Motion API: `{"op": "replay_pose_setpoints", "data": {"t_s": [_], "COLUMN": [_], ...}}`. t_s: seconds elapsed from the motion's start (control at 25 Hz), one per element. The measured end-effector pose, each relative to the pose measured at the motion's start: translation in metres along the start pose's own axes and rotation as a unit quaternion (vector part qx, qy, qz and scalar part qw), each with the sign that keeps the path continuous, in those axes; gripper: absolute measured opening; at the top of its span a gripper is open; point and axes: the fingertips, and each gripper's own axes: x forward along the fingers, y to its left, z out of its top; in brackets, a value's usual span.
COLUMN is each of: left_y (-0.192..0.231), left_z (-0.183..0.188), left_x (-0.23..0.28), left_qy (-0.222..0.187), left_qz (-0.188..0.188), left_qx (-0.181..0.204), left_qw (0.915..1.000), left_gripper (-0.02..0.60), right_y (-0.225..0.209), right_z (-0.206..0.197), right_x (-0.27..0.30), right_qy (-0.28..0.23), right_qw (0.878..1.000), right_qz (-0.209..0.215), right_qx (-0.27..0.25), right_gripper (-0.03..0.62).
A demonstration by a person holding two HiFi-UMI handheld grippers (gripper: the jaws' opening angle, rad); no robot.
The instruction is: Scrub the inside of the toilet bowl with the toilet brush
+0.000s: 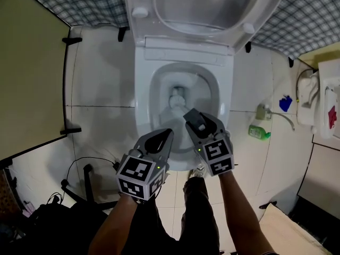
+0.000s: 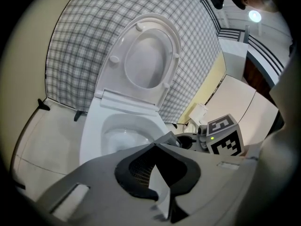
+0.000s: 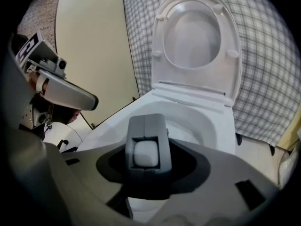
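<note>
You face the toilet [image 1: 142,108], its lid [image 1: 207,4] tipped up against the checked wall [image 1: 85,1] behind it. The brush [image 1: 178,97] reaches down into the bowl, its head toward the back and its handle end clamped between the jaws of your right gripper [image 1: 192,117], which hangs over the bowl's near right side. Your left gripper [image 1: 164,134] is just beside it on the left, over the front rim, jaws together on nothing. A partition [image 1: 26,62] stands left of the toilet. Cables [image 1: 79,177] lie on the floor [image 1: 101,78] at your near left. A bottle [image 1: 259,130] sits on the floor right of the bowl, apart from it.
</note>
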Motion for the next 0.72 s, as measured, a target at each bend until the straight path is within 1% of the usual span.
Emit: {"op": "replay_pose_setpoints", "data": {"t_s": [0.16, 0.24, 0.32, 0.52, 0.72], "left_y": [-0.003, -0.003, -0.002, 0.002, 0.007], "left_z": [-0.002, -0.002, -0.003, -0.004, -0.008], "left_x": [-0.003, -0.004, -0.004, -0.006, -0.011], "left_qy": [0.002, 0.002, 0.003, 0.001, 0.001], "left_qz": [-0.002, -0.002, -0.002, 0.0, 0.004], "left_qx": [-0.004, -0.008, -0.009, -0.011, -0.014], "left_qw": [1.0, 1.0, 1.0, 0.9999, 0.9999], "left_gripper": [0.005, 0.005, 0.005, 0.005, 0.005], "right_y": [0.021, 0.029, 0.034, 0.03, 0.021], "right_z": [0.002, 0.001, 0.0, -0.011, -0.011], "right_x": [-0.027, -0.041, -0.046, -0.015, 0.01], "right_qy": [0.01, 0.014, 0.02, 0.039, 0.057], "right_qw": [0.998, 0.997, 0.997, 0.996, 0.995], "right_qz": [0.034, 0.045, 0.048, 0.031, 0.029], "right_qx": [-0.046, -0.055, -0.06, -0.08, -0.073], "right_gripper": [0.218, 0.218, 0.218, 0.218, 0.218]}}
